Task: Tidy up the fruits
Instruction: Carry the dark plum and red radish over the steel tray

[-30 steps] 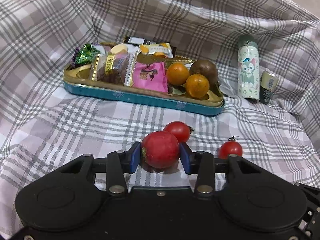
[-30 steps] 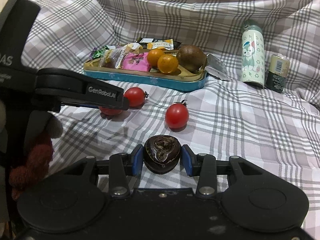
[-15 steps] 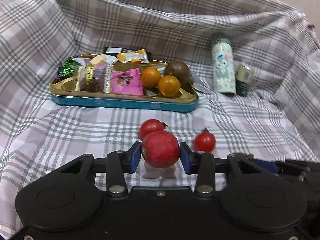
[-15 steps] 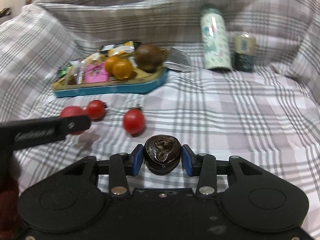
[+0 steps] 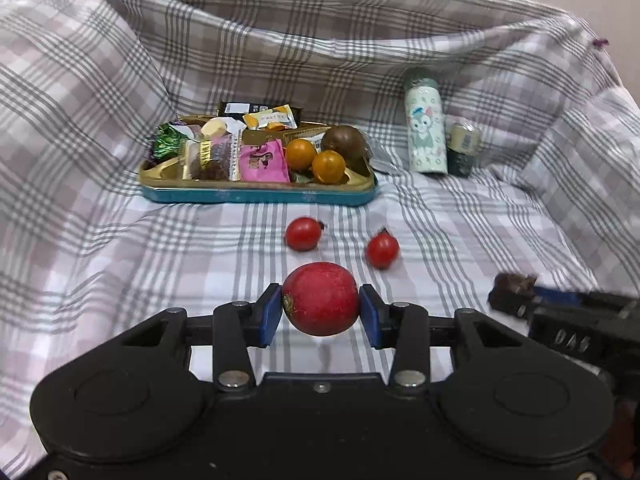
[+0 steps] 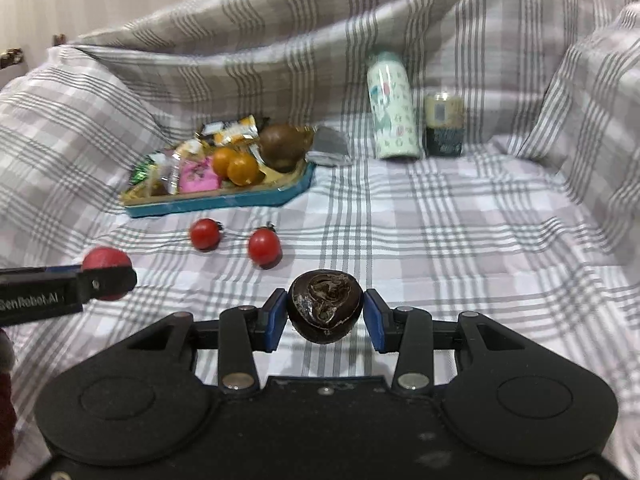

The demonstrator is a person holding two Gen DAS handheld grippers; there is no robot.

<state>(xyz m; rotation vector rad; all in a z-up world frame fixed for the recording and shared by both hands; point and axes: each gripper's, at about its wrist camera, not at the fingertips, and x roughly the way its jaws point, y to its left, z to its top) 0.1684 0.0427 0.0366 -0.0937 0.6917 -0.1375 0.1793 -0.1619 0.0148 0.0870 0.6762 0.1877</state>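
Observation:
My left gripper [image 5: 321, 310] is shut on a large red round fruit [image 5: 320, 304], held above the plaid cloth. My right gripper [image 6: 325, 314] is shut on a dark brown wrinkled fruit [image 6: 326, 306]; that fruit [image 5: 512, 283] also shows at the right of the left wrist view. Two small red tomatoes [image 5: 303, 233] [image 5: 382, 251] lie on the cloth ahead of both grippers. Behind them a gold tray with a teal rim [image 5: 260, 194] holds two orange fruits [image 5: 328, 167], a brown round fruit [image 5: 343, 142] and snack packets [image 5: 262, 162].
A pale green cartoon bottle [image 5: 425, 138] and a small dark can [image 5: 462, 148] stand right of the tray. The plaid cloth [image 5: 120, 240] rises in folds at the left, back and right. A crumpled silver wrapper [image 6: 330, 146] lies beside the tray.
Both grippers have drawn back and risen with their fruits, so the tray and the two tomatoes look farther away. The right gripper has swung further to the right.

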